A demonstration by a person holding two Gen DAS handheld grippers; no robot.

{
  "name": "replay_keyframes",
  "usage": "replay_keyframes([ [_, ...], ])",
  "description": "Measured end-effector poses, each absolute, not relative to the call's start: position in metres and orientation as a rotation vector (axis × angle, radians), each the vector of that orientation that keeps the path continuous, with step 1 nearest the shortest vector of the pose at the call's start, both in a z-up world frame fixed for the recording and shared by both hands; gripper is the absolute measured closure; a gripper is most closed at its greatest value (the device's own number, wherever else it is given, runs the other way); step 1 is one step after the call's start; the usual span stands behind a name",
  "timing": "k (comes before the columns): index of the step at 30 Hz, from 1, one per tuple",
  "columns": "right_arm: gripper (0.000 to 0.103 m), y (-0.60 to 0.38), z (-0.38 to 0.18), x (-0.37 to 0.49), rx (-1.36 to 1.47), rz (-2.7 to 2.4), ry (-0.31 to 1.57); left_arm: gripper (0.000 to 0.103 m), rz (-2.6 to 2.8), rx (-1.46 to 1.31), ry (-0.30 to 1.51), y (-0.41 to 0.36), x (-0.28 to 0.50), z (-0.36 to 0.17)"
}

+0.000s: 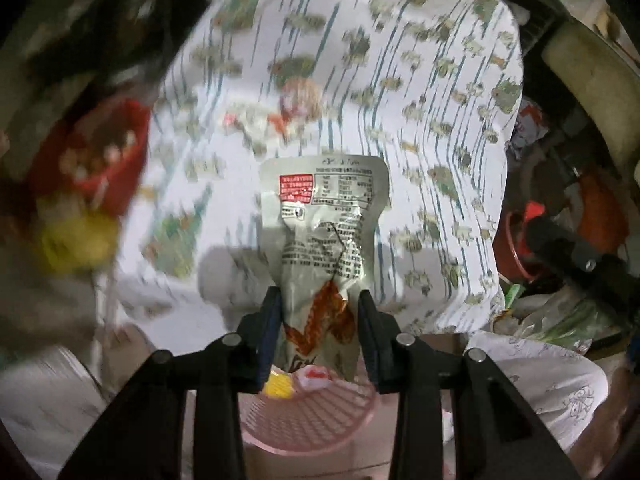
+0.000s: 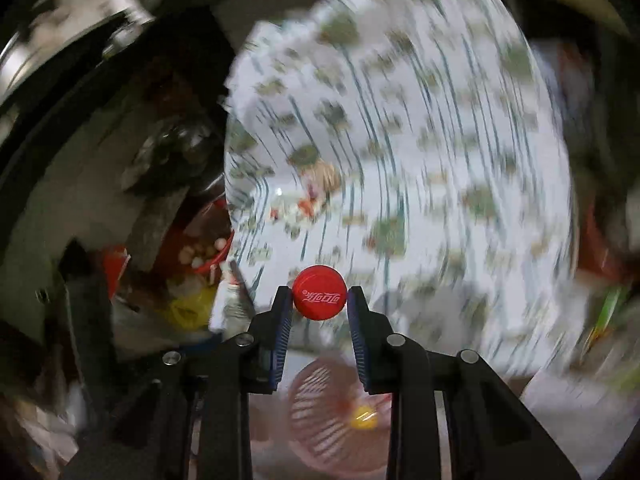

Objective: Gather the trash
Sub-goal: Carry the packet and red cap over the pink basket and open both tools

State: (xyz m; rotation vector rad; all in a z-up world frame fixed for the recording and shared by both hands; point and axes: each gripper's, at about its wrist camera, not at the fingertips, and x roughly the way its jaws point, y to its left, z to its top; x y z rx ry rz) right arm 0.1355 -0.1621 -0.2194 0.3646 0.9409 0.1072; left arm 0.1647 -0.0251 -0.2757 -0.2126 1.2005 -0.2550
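my left gripper is clenched on a crumpled silver snack wrapper, held upright directly above the pink mesh basket. my right gripper pinches a red bottle cap, also above the basket, where a yellow scrap already lies. a patterned tablecloth spreads beyond the basket.

Both wrist cams close above tablecloth.
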Motion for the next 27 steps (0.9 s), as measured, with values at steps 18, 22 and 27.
replay_keyframes([
  [18,0.073,-0.179,-0.459,0.100,0.643,-0.127,1.286,0.065,-0.314,-0.232,1.482,-0.039,0.121,-0.478],
  [22,0.073,-0.186,-0.483,0.106,0.661,-0.136,1.307,0.062,-0.283,-0.216,1.535,-0.038,0.126,-0.510],
  [27,0.073,-0.189,-0.510,0.116,0.694,-0.144,1.302,0.060,-0.270,-0.134,1.555,-0.056,0.127,-0.540],
])
